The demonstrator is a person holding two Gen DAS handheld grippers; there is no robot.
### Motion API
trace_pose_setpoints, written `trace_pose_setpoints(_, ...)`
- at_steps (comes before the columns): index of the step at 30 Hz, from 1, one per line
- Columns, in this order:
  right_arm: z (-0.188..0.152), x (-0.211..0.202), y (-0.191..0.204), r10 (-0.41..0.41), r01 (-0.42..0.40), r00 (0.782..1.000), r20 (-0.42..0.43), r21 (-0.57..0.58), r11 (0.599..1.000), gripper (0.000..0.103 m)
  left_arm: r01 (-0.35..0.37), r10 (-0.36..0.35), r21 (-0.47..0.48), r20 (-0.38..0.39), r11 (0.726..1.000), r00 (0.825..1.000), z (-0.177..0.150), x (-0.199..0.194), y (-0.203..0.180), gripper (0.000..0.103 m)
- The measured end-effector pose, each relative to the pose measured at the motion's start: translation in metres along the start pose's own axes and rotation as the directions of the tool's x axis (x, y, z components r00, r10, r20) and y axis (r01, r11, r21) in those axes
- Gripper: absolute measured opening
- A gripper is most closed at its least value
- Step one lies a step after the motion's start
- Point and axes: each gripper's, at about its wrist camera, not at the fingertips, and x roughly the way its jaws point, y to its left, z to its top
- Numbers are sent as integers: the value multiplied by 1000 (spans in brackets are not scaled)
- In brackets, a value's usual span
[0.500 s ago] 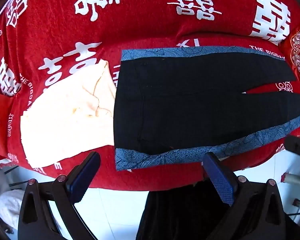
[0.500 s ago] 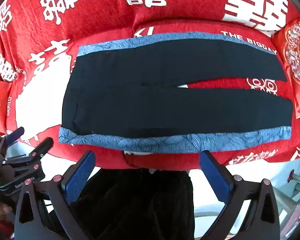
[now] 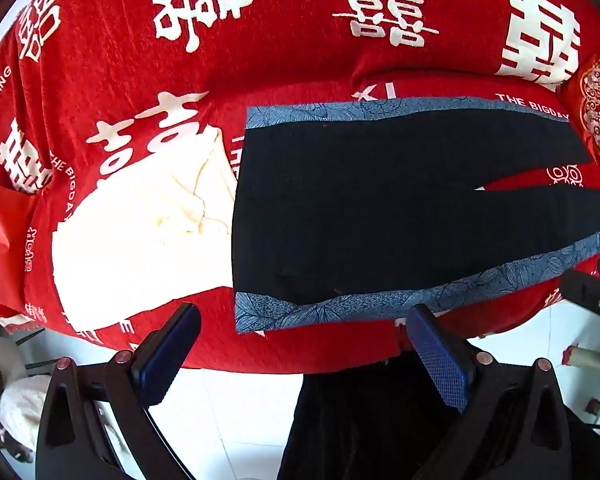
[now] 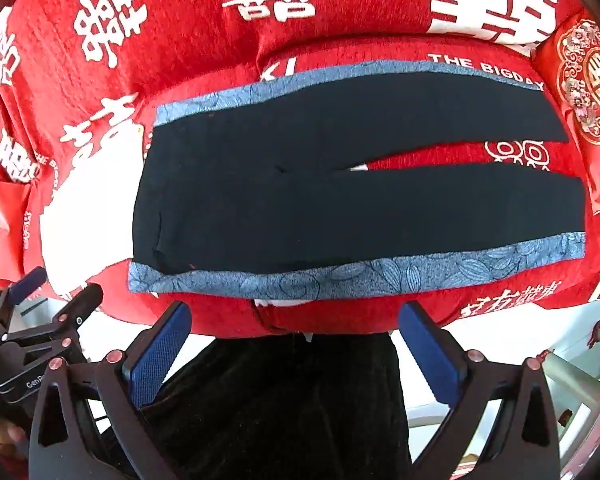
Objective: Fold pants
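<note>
Item 1: red cover (image 3: pixel 284 60) (image 4: pixel 204 64), one, spread over a raised surface whose kind cannot be told. White double-happiness characters are printed across it. English lettering is read as "THE BIGDAY" beside the far edge of the pants in both views, and "WEDDING" at the left edge in the left wrist view.

Item 2: pants (image 3: pixel 380 208) (image 4: pixel 320 192), one pair, black, with a blue-grey leaf-patterned band along each outer side. They are laid flat and unfolded on the cover, waist to the left, two legs reaching right with a narrow wedge of red showing between them. No label is legible.

Item 3: cream garment (image 3: pixel 140 240), one, loosely folded, lying on the cover just beside the waist end and touching it. In the right wrist view it is washed out to white.

Item 4: red cushion (image 4: pixel 584 96) (image 3: pixel 598 120), one, with a gold-and-white round emblem, at the right near the leg ends.

Item 5: left gripper (image 3: pixel 300 364), one, blue pads spread wide, nothing between them, held above the near edge of the cover. Partial lettering "GenR" is seen on its body in the right wrist view.

Item 6: right gripper (image 4: pixel 294 352), one, blue pads likewise spread wide and empty, above the near edge, clear of the pants.
</note>
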Motion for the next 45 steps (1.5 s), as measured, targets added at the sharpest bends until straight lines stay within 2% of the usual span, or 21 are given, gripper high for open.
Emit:
trace_pose_setpoints(6,6,-13,-3,47,-48,996,73,19,999,103,-11,11,0,28,1000,1000,4,-9,-1,103)
trace_pose_setpoints(9,7,-15,-1,83,-84,993,86,13,996,103,-11,11,-4,45,1000,999,8,-13,0,103)
trace_pose_setpoints(13,8,-15,7,92,-90,993,75,-29,996,103,-18,17,10,60,1000,998,9,-17,-3,103)
trace_pose_setpoints(17,7,-11,16,31,-28,999,38,-77,997,103,-41,38,25,87,999,995,11,-23,-7,103)
trace_pose_setpoints(23,7,-14,12,-4,7,999,41,-71,997,103,-59,55,26,109,998,992,12,-28,-7,103)
trace_pose_setpoints(45,3,-21,2,-35,37,998,52,-47,998,103,-66,64,15,117,998,991,10,-32,-9,103)
